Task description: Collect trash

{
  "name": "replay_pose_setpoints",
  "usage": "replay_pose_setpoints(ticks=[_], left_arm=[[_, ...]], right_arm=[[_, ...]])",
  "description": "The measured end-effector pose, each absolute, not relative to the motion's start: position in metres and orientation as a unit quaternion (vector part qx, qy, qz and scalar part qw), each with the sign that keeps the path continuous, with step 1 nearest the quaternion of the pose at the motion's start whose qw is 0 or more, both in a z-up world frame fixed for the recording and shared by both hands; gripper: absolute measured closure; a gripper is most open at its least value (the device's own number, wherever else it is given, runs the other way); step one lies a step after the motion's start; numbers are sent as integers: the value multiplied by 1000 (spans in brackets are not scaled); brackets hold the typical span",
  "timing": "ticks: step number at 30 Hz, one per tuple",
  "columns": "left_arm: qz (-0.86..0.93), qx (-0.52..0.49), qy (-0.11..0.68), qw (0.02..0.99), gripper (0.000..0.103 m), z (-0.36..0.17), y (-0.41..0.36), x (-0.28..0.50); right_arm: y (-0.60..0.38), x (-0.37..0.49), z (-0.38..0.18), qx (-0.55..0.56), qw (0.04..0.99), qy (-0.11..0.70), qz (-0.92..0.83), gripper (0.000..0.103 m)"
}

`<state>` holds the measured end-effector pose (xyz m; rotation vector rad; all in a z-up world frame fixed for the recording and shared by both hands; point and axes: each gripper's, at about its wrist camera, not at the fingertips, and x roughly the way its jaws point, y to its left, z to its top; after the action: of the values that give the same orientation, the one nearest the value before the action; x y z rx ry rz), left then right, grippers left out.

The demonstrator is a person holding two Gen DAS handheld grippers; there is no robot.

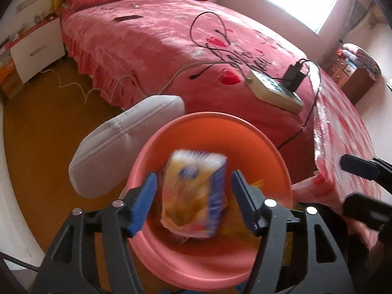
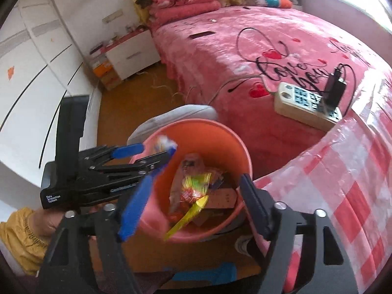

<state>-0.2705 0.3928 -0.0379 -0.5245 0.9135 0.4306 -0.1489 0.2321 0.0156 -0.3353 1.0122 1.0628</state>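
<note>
Over the floor beside the bed, both grippers hang above a basin

Basin: a round salmon-pink plastic basin [image 1: 257, 147] with a smooth rolled rim, standing on the brown floor just beside the bed's near edge

Basin contents: crumpled wrappers [image 2: 196, 183], one shiny with yellow-green and red print, a long yellow strip [image 2: 188, 214] leaning toward the near rim, and a flat brown piece [image 2: 221, 198]

Snack packet: a soft, glossy yellow-and-blue packet [image 1: 196, 191], blurred, lying between the left gripper's fingers over the basin's inside; neither pad presses on it

Left gripper: the left gripper [image 1: 193, 191] has blue ribbed pads on black arms, its jaws parted wider than the packet and gripping nothing; in the right wrist view it reaches over the basin's far-left rim with the blurred packet at its tips

Right gripper: the right gripper [image 2: 193, 205] stands wide apart over the basin's near rim, nothing between its pads

Cushion: a pale grey padded cushion [image 1: 117, 142] with a stitched seam, touching the basin's far-left side

Bed: a fluffy pink bedspread [image 1: 152, 49] printed with red hearts and black script; a cream power strip [image 1: 274, 90] with a black plug [image 1: 295, 76] near its near corner

Table cover: a glossy red-and-white checked plastic sheet [image 2: 343, 183] just right of the basin

Person: a hand [image 2: 46, 223] in a yellow sleeve holds the left gripper's handle
</note>
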Motion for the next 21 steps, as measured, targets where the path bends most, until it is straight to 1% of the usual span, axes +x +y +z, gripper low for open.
replay_pose_setpoints(ticks=[2,7,10,11,21], left_arm=[[209,-248,436,840,33,-39,394,-270],[205,-243,433,843,33,-35,390,-264],[198,-237,429,849,32,-28,385,-260],[194,-235,428,851,30,-25,382,-258],[153,-199,410,877,26,7,345,-233]], right_arm=[[225,-145,18,-149,742,455,469,25],[199,-132,35,-124,782,423,440,16],[182,-126,44,-112,803,403,425,15],[176,-123,47,-106,809,399,419,15],[118,-101,46,-28,837,404,369,15]])
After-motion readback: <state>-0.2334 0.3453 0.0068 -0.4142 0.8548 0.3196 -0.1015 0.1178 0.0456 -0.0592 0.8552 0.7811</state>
